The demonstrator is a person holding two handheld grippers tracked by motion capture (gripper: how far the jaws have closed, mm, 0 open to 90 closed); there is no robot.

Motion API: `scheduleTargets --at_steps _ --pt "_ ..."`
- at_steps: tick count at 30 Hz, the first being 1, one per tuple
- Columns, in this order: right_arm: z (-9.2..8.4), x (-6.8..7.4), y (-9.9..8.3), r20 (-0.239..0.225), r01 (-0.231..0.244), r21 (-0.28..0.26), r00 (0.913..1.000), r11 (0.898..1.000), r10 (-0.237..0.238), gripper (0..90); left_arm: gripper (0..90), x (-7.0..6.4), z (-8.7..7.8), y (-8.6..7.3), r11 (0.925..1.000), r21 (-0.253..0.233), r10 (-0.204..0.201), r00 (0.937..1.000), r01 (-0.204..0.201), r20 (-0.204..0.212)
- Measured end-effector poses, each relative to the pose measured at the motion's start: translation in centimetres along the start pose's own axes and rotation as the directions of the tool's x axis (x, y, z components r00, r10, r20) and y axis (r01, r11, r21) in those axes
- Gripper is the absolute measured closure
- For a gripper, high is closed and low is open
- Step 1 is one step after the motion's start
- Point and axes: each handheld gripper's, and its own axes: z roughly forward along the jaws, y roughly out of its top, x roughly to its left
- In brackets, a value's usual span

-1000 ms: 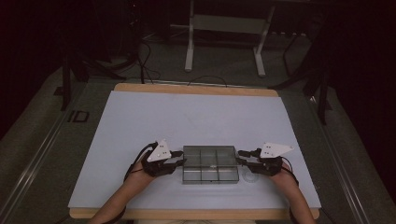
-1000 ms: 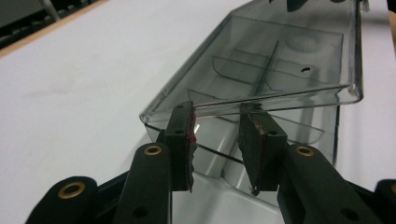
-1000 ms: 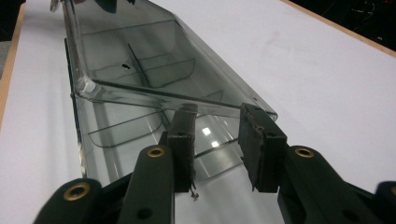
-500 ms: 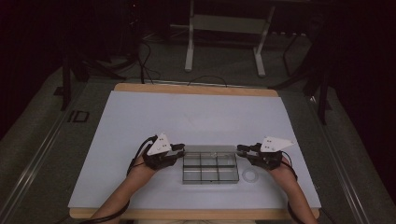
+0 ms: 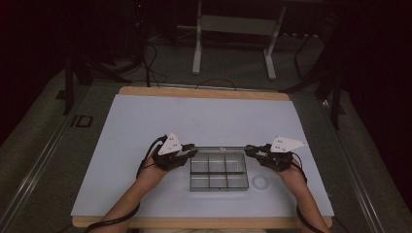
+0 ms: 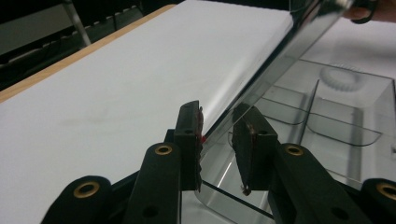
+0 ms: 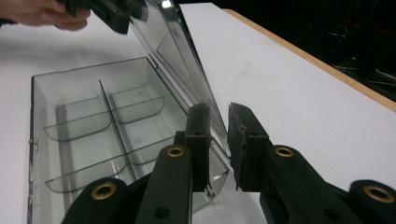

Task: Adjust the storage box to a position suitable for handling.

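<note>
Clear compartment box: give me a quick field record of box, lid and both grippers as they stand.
box: clear compartment box, on the table, compartments look empty
lid: clear lid raised and tilted
left gripper: lid edge between its fingers, which have just been closing
right gripper: lid edge between its fingers, likewise just closing
beside box: small round ribbed piece

The high view looks down and forward over the table (image 5: 145, 126). Both gripper views sit low and close, facing each other across the clear compartment box (image 5: 218, 174) (image 6: 327, 116) (image 7: 93, 126).

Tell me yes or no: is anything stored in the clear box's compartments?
No. In the right gripper view, every compartment of the clear box is empty beneath its raised lid.
</note>
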Motion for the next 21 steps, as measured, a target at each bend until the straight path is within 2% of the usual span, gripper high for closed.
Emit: scheduleTargets --at_steps 9,15,21 --pt "0.9 -0.5 -0.2 0.029 -0.031 -0.012 0.9991 0.999 0.031 78.1 77.1 0.6 0.4 -0.2 0.9995 -0.018 -0.025 0.9993 0.025 -0.026" --pt "1.7 -0.7 -0.3 0.036 -0.052 -0.019 0.998 0.998 0.053 78.1 77.6 1.0 0.9 -0.3 0.9991 0.0 -0.043 0.9985 0.043 -0.035" --pt "2.0 -1.2 -0.5 0.036 -0.076 -0.023 0.9964 0.997 0.077 78.6 77.8 1.2 1.3 -0.7 0.9976 -0.006 -0.069 0.9963 0.069 -0.051"
